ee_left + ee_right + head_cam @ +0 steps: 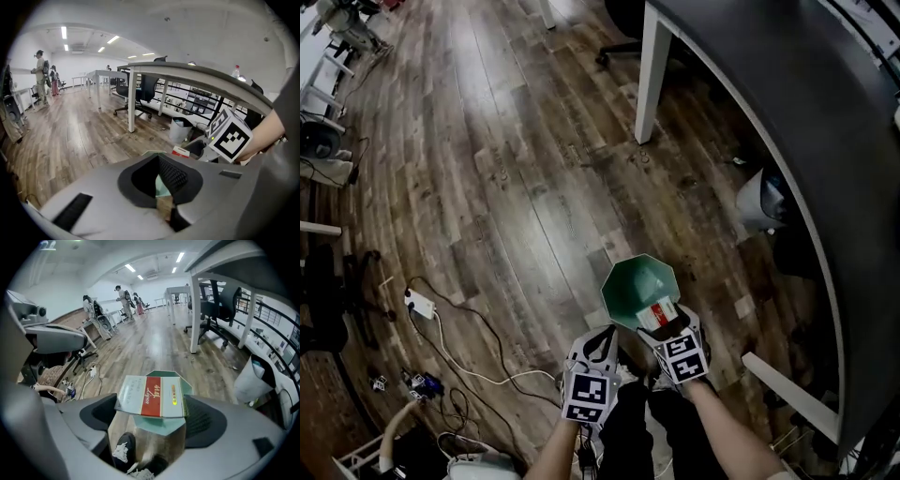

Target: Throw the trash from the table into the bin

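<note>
A green octagonal bin (pixel 633 286) stands on the wooden floor just ahead of my feet. My right gripper (pixel 661 324) is shut on a flat red and pale carton (pixel 657 312), held over the bin's near rim. In the right gripper view the carton (pixel 152 397) lies crosswise between the jaws of the right gripper (pixel 152 405), with the bin (pixel 161 426) showing below it. My left gripper (pixel 602 339) hangs beside it on the left, shut and holding nothing. In the left gripper view the left gripper (pixel 161 188) has only a narrow slit between its jaws, and the carton (pixel 180 151) shows to the right.
A dark curved table (pixel 825 141) on white legs (pixel 652 70) runs along the right, with a white lined bin (pixel 759 199) under it. A power strip (pixel 420 303) and loose cables lie on the floor at left. People (pixel 41 77) stand far down the room.
</note>
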`<action>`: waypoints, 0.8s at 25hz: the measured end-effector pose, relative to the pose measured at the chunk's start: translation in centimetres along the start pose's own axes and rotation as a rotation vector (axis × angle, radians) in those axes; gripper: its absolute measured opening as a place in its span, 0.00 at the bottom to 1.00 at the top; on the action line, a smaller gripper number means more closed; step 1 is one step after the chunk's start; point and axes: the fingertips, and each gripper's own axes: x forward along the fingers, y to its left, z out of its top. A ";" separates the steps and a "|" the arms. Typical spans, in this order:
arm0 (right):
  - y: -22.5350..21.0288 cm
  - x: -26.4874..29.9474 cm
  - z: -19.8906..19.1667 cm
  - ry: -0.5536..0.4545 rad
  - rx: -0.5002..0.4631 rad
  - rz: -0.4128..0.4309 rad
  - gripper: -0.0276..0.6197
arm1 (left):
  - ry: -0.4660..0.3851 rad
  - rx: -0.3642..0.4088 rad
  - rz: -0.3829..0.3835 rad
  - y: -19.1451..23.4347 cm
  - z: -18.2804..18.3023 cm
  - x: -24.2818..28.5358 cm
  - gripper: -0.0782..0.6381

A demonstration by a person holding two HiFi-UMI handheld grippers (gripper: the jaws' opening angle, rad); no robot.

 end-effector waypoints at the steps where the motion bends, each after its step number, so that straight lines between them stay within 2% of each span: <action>1: -0.1 1.6 -0.3 0.005 -0.008 0.005 0.74 | 0.008 -0.009 0.000 0.4 -1.3 1.2 0.14; 7: -0.1 9.5 -1.0 0.047 -0.085 0.039 0.74 | 0.012 -0.056 0.013 2.8 -6.6 5.9 0.14; 10: -0.4 12.6 -0.8 0.055 -0.097 0.020 0.75 | -0.006 -0.080 0.031 4.2 -8.1 7.2 0.14; 12: -0.8 14.3 -1.2 0.095 -0.094 -0.002 0.79 | -0.020 -0.095 0.043 5.1 -8.6 7.8 0.14; 16: -0.9 14.3 -1.3 0.111 -0.071 -0.014 0.81 | -0.022 -0.110 0.047 5.4 -8.4 7.5 0.14; 20: -0.1 10.1 -1.1 0.116 -0.055 -0.011 0.80 | -0.029 -0.118 0.043 4.5 -5.6 4.5 0.14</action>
